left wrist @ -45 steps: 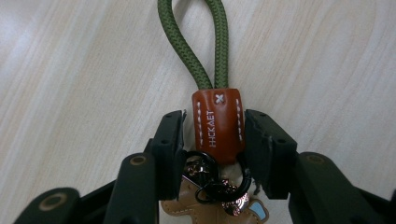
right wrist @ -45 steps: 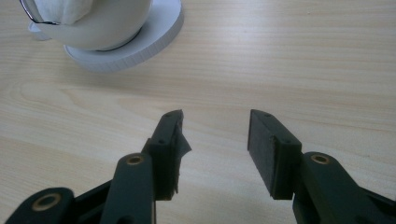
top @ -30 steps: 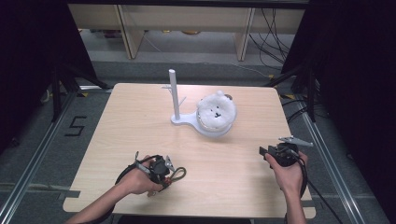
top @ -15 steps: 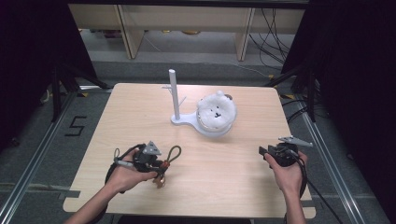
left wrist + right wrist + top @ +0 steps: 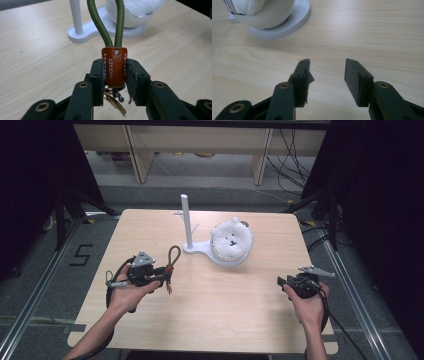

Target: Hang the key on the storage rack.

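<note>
We see the left gripper (image 5: 162,279) raised over the table's (image 5: 225,320) left side, jaws clamped on a keychain's (image 5: 114,67) orange leather tab, green cord loop upright; right gripper (image 5: 326,77) low, jaws apart

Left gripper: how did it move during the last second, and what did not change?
The left gripper, shut on the keychain, turned so the green cord loop swung up toward the white stand. The right gripper stayed open and apart; stand unmoved.
</note>
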Action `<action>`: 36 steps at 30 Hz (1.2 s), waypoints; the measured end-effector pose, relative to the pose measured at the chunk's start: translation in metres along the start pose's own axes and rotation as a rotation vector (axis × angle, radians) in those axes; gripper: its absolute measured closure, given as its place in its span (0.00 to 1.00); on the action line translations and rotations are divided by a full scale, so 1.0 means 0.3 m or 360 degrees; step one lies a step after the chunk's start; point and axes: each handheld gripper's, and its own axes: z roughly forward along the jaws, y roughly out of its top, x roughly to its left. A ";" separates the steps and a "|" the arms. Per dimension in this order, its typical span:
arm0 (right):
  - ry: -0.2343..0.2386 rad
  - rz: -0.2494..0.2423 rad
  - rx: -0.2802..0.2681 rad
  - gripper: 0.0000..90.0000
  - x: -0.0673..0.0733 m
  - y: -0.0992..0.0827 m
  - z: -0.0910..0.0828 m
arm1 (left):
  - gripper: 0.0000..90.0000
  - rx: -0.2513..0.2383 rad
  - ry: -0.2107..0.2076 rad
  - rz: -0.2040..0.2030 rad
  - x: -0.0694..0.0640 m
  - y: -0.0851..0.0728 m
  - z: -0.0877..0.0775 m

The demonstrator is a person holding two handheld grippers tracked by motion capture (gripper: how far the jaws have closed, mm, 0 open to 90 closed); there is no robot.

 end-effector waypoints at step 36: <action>0.0003 0.0075 0.0016 0.62 0.007 -0.006 0.006 | 0.75 -0.0253 0.0168 -0.0038 0.081 0.189 0.075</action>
